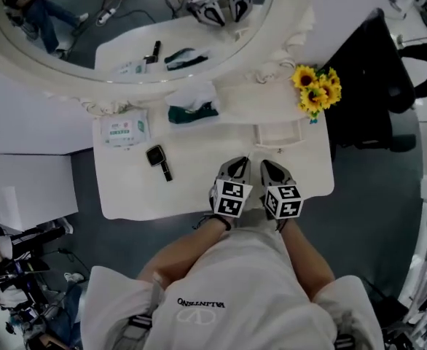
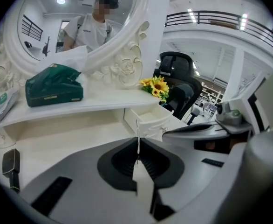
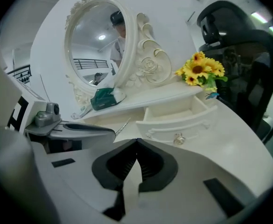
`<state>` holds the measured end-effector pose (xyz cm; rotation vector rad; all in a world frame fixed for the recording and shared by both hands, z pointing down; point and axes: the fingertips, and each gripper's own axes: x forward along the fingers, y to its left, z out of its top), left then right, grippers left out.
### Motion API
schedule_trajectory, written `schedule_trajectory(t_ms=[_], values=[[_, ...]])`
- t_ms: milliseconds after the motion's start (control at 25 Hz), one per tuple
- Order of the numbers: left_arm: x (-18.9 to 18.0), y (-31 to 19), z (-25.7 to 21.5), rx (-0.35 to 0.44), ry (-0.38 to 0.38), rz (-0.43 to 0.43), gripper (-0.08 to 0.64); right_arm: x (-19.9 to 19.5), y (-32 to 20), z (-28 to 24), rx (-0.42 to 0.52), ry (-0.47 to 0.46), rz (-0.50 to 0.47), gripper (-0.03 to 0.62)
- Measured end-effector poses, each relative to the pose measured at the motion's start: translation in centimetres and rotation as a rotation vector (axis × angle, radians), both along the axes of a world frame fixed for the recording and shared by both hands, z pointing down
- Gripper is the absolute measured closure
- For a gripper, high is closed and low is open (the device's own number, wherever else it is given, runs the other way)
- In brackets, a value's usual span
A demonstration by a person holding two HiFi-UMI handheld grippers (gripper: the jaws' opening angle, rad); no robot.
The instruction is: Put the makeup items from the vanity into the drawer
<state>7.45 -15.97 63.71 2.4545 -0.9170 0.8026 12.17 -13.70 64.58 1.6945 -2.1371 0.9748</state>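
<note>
The left gripper [image 2: 137,158] pinches a thin pale stick [image 2: 137,134] by its lower end only, low and centre in its own view, with the open drawer [image 2: 148,120] just behind. With so little of it held, the stick may well swivel or slip out if it knocks the drawer's front wall, and drop onto the vanity top [image 1: 199,188]. The right gripper [image 3: 136,141] is pressed together on nothing, and a black handled item [image 1: 157,160], left of centre in the head view, is not yet in the drawer.
</note>
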Motion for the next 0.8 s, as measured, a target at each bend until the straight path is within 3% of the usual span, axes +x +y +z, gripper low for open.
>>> schedule_trajectory(t_ms=[400,800], values=[[5.5,2.0,-1.3,0.022,0.03,0.102,0.541,5.6,2.4,-1.3,0.029,0.016,0.136,0.58],[6.9,1.1,-1.7,0.032,0.032,0.093,0.541,7.4,1.3,-2.3,0.06,0.022,0.142,0.58]])
